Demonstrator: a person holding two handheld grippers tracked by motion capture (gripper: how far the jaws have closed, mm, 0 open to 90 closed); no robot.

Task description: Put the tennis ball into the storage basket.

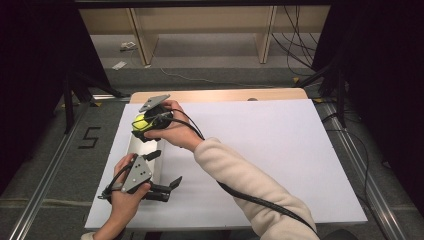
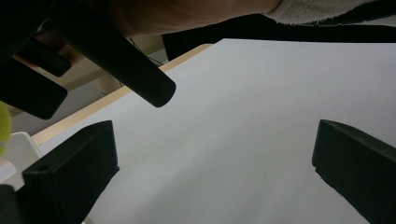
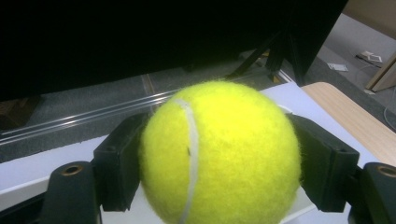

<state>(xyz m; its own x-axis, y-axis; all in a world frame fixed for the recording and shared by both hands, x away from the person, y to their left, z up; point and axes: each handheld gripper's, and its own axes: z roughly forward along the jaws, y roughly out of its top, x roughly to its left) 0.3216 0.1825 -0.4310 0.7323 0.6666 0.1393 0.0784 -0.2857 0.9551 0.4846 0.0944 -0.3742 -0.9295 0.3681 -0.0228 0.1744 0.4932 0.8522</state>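
A yellow tennis ball (image 3: 219, 154) sits clamped between the two black jaws of my right gripper (image 3: 219, 161), one pad pressing each side. From above, that ball (image 1: 139, 121) and right gripper (image 1: 142, 125) hang over the far end of a pale tray (image 1: 137, 145) at the left edge of the white board. The right forearm crosses over from the right. My left gripper (image 1: 165, 169) rests low at the tray's near end with its jaws spread wide and nothing between them (image 2: 210, 172). A sliver of the ball (image 2: 3, 128) shows at the left edge of the left gripper view.
A white board (image 1: 260, 150) covers the wooden table (image 1: 225, 95). The right gripper's black cable (image 1: 260, 200) trails under the cream sleeve. Black frame legs (image 1: 340, 90) and floor cables stand beyond the table, with metal rails (image 1: 45, 175) along the left.
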